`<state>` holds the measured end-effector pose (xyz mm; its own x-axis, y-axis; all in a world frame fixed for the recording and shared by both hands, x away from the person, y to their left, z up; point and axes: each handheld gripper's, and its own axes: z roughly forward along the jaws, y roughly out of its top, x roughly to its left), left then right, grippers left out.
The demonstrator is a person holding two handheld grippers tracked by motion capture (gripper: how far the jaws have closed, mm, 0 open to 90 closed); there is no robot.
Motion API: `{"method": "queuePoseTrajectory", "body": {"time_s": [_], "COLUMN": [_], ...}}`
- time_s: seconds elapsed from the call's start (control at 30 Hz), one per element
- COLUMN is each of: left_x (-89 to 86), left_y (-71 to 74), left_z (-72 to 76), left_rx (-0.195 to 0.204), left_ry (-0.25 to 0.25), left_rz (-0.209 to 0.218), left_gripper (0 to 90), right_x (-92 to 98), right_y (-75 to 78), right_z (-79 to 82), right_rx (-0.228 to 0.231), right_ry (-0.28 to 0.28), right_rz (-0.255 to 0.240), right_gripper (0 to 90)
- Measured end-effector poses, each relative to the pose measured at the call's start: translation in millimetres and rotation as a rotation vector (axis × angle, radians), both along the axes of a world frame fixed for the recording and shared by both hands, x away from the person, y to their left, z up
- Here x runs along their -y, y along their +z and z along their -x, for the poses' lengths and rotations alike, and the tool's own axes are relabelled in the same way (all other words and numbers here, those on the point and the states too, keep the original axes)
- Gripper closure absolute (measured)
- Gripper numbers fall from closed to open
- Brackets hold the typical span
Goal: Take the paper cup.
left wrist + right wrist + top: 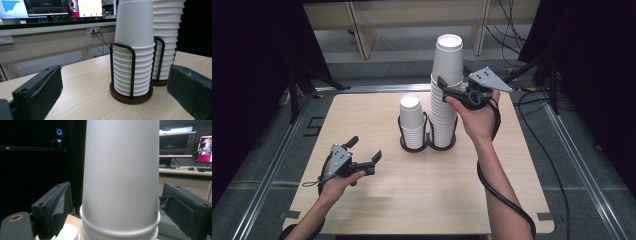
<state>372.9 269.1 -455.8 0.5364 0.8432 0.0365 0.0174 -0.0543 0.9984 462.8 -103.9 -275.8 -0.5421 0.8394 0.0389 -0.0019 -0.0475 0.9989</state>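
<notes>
The right gripper is wide open around the top cup of the tall stack, and its pads do not touch the cup. If it bumps sideways, I think the tall stack could lean and fall. The short stack stands just beside it in the wire holder, while the left gripper waits open and empty nearby.

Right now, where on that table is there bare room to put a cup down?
The wooden table is bare across its near half, between the left hand-held gripper and the right forearm. The far left corner is free too. It is crowded at the cup holder and around the tall stack.
</notes>
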Motion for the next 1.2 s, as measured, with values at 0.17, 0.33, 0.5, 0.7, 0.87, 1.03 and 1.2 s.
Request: {"method": "queuePoseTrajectory", "body": {"time_s": [0.17,0.33,0.5,0.7,0.87,1.03,1.2], "left_x": [1.3,0.8,0.9,1.8,1.6,1.9,25.9], "left_y": [-1.5,-1.9,-2.4,-4.4,-4.5,-2.6,24.7], "left_z": [-1.3,0.0,0.1,-2.7,-2.0,-0.6,-10.3], "left_rx": [0.012,-0.004,-0.005,0.017,0.011,-0.003,0.048], "left_ry": [-0.006,-0.001,-0.003,-0.014,-0.009,-0.004,-0.08], "left_rz": [0.01,0.0,-0.002,0.019,0.014,-0.004,-0.021], "left_gripper": [0.0,0.0,0.0,0.0,0.0,0.0,0.0], "right_x": [-6.0,-9.8,-11.4,-13.4,-13.0,-13.9,-12.6], "right_y": [7.3,11.4,15.6,20.9,23.3,23.9,23.9], "right_z": [-6.8,-13.6,-19.5,-24.4,-26.7,-26.2,-26.9], "right_rx": [0.005,-0.007,-0.003,-0.016,-0.004,-0.015,-0.025], "right_ry": [-0.006,-0.012,-0.02,-0.021,-0.022,-0.014,-0.013], "right_rz": [0.01,0.018,0.026,0.021,0.035,0.028,0.026], "right_gripper": [8.1,7.6,7.5,8.0,10.3,11.9,11.9]}}
